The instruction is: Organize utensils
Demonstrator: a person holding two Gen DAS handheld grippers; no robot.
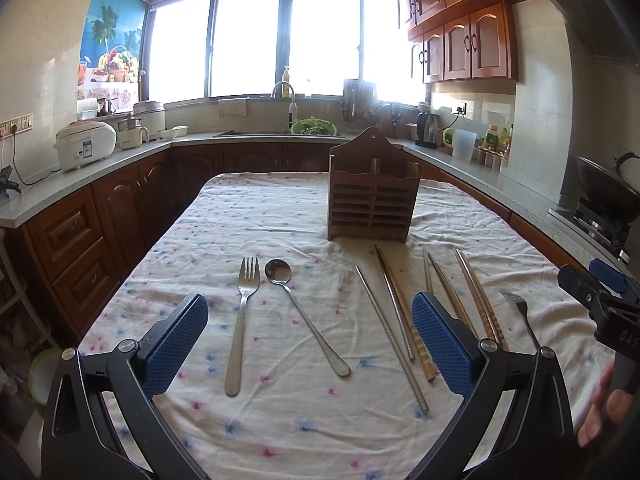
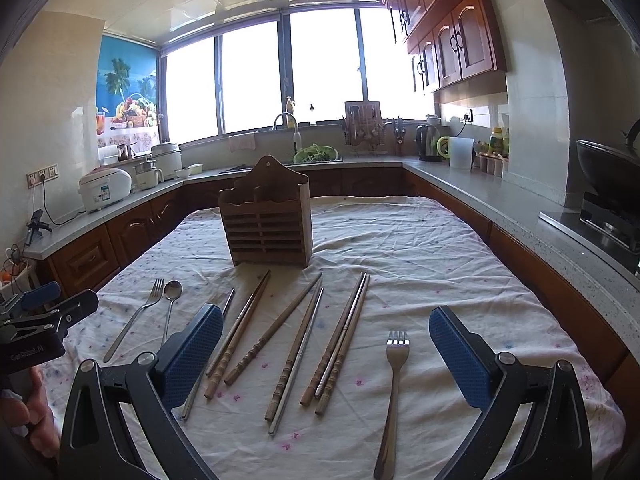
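Grippers, left and right, both wide open, holding nothing. Below: forks, spoon, chopsticks flat on wrinkled cloth; holder beyond. Risk: thin chopsticks slipping or rolling, two snagged together.

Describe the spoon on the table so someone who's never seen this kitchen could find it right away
Start at the slatted brown wooden utensil holder standing upright on the white flowered tablecloth. Look nearer than it and to its left, where two steel pieces lie side by side, apart from the chopsticks. The shiny long-handled steel spoon is the right-hand one, with a round bowl, while the steel fork beside it has tines.
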